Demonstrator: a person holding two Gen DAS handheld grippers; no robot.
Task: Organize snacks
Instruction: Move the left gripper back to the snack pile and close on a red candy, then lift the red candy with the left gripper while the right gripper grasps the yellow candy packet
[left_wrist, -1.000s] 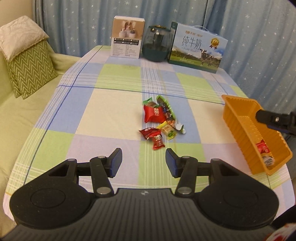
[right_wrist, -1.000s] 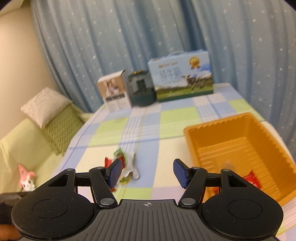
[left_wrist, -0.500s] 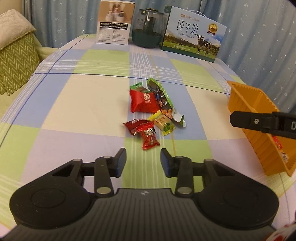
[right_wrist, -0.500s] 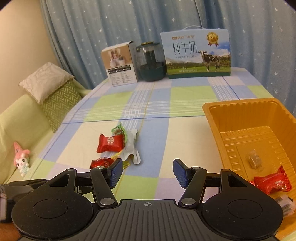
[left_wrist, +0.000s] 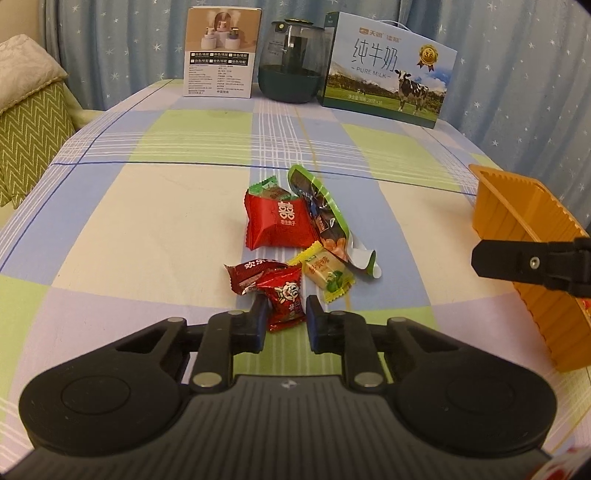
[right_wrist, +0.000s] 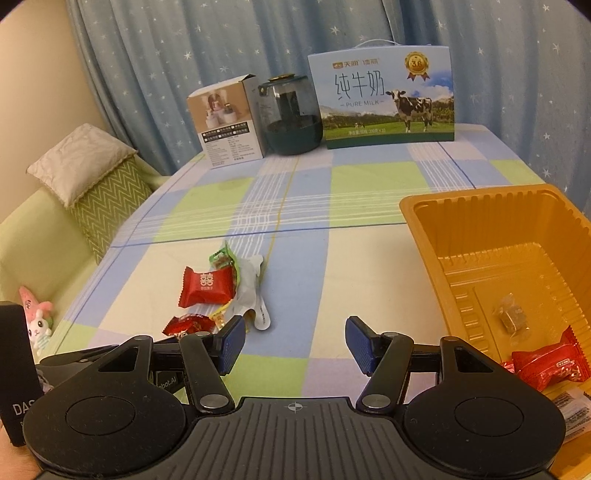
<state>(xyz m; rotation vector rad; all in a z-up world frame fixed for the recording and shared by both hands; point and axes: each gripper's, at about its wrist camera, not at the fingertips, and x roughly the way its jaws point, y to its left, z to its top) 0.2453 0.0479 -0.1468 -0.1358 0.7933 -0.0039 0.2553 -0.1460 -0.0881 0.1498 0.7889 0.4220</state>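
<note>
A pile of wrapped snacks lies mid-table: a big red packet (left_wrist: 277, 221), a green pouch (left_wrist: 321, 210), a yellow-green candy (left_wrist: 325, 273) and a dark red candy (left_wrist: 247, 275). My left gripper (left_wrist: 286, 314) is down at the pile's near edge, shut on a small red candy (left_wrist: 286, 295) with a cartoon face. My right gripper (right_wrist: 295, 345) hangs open over bare cloth, between the pile and the orange tray (right_wrist: 480, 206). The tray holds a red candy (right_wrist: 546, 363) and a clear-wrapped brown sweet (right_wrist: 511, 315).
A white box (left_wrist: 219, 51), a dark glass jar (left_wrist: 291, 66) and a milk carton (left_wrist: 388, 70) stand along the table's far edge before a blue curtain. Cushions (left_wrist: 29, 122) and a plush toy (right_wrist: 37, 321) sit on the sofa at the left.
My left gripper dropped forward to the pile and its jaws closed on the small red candy. My right gripper sank toward the table beside the tray and stayed open.
</note>
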